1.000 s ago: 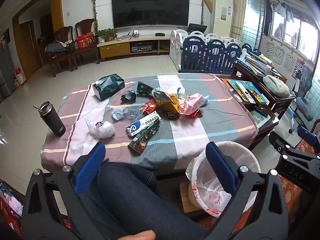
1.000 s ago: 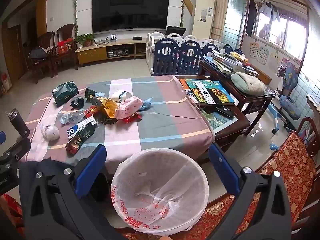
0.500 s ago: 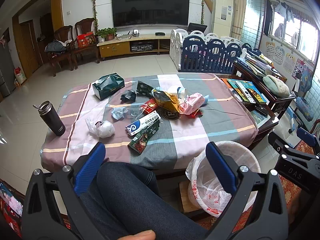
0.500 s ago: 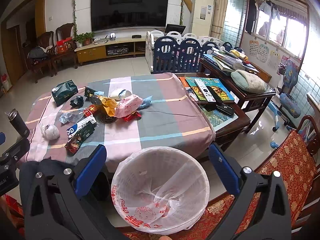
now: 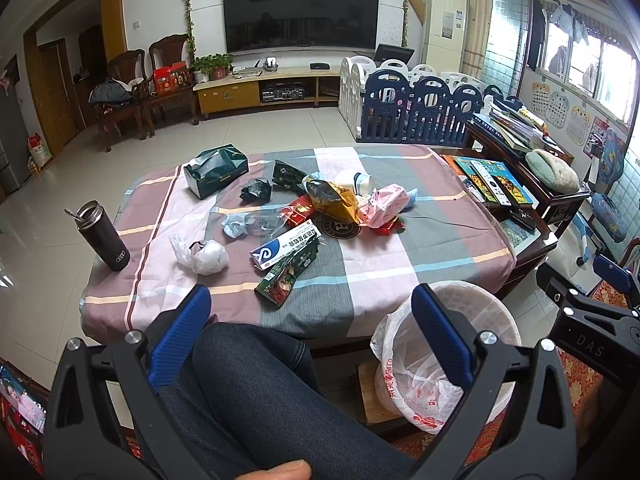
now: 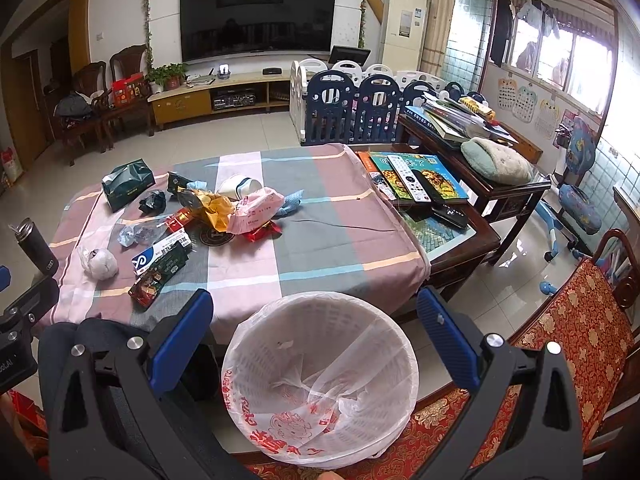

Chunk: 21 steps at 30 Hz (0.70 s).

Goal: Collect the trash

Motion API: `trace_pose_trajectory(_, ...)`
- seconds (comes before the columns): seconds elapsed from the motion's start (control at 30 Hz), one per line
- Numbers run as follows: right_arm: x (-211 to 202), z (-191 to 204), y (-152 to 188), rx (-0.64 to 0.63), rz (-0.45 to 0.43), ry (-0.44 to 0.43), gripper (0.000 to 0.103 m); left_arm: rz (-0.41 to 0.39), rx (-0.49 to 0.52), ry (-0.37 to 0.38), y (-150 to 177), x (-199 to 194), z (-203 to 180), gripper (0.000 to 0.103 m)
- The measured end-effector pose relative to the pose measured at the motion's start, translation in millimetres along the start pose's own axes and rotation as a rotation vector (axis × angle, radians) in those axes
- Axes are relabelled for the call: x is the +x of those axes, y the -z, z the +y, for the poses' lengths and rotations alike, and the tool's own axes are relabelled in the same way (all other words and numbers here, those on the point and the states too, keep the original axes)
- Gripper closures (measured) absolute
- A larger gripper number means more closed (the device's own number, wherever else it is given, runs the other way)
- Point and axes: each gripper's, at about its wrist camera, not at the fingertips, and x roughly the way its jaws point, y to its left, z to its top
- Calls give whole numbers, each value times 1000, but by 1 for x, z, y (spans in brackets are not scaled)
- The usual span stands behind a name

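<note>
Table [image 5: 400, 264] strewn with trash, lined bin [image 6: 320, 376] at its near edge.
Wrappers [image 5: 344, 204] lie heaped mid-cloth; left gripper [image 5: 310, 316] and right gripper [image 6: 312, 320] hang spread wide, holding nothing, right above the bin.

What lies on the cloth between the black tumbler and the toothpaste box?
A knotted white plastic bag lies between the tumbler and the toothpaste box. The left wrist view shows it best; otherwise only bare tablecloth.
</note>
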Motion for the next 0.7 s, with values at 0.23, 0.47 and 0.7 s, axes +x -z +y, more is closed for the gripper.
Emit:
trace_pose_trajectory(0.23, 1, 1, 0, 1, 2, 1, 3, 1, -1, -1, 0, 0, 0, 3)
trace_pose_trajectory(0.47, -1, 0, 2, 1, 6, 0, 3, 2, -1, 0, 0, 0, 0, 3)
trace_pose_trajectory(0.7, 0, 0, 0, 1, 8, -1, 3, 4, -1, 1, 0, 0, 0, 3)
